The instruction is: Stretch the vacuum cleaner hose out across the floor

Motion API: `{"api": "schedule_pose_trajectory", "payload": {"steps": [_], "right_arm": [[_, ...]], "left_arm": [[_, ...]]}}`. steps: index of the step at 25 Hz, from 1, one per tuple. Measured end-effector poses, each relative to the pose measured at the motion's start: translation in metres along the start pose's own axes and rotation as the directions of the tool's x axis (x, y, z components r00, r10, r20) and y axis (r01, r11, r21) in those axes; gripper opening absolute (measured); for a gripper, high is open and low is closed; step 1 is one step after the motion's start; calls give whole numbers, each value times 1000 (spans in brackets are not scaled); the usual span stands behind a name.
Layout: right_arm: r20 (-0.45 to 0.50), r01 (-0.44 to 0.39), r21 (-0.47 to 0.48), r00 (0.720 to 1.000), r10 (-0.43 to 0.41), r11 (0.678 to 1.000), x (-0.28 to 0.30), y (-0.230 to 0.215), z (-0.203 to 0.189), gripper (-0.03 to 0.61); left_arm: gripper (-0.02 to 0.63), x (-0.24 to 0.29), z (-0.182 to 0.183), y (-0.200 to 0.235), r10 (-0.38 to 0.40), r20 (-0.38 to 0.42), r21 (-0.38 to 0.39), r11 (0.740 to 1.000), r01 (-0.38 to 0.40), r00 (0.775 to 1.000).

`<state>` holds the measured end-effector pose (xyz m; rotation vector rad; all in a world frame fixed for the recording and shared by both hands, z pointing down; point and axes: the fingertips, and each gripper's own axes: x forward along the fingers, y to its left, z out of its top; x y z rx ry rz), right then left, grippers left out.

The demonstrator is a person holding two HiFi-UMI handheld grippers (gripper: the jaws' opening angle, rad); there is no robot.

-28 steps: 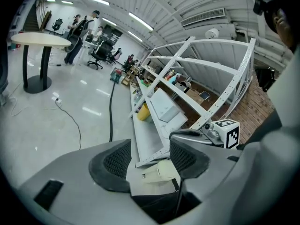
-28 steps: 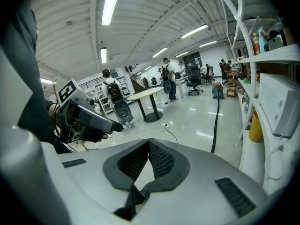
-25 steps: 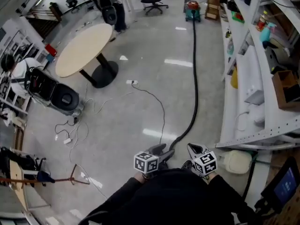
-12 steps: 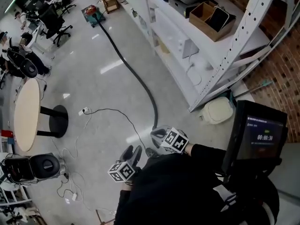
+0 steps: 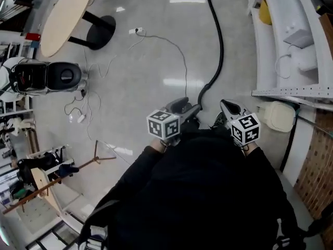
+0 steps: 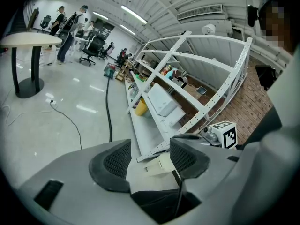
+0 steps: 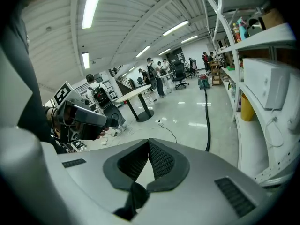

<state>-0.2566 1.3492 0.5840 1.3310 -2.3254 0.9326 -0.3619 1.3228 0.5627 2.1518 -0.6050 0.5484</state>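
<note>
The left gripper (image 6: 149,146) stands wide, nothing between its jaws. The right gripper (image 7: 149,143) is pinched closed and empty. The black vacuum hose (image 5: 221,46) lies on the floor (image 5: 145,72), starting just ahead of both grippers and running away alongside the shelving (image 5: 268,61).

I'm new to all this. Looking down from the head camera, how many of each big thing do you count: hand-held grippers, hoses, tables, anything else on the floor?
Grippers: 2 (left gripper, right gripper)
Hose: 1
Table: 1
Black machine: 1
Beige case: 1
Total: 6
</note>
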Motion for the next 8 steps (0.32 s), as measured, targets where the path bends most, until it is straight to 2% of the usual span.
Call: {"api": "schedule_pose_trajectory", "payload": {"steps": [3,8], "right_arm": [[-29,29,46,999,-28,998,6,3,-18,15],[-71,39,58,997,-35,998,32,2,-30,15]], "left_arm": [[270,-4,-7,21,-3,-12,-18,1000,2,1000],[270,-6,-10,63,27,-25,-40,999,-28,999]]}}
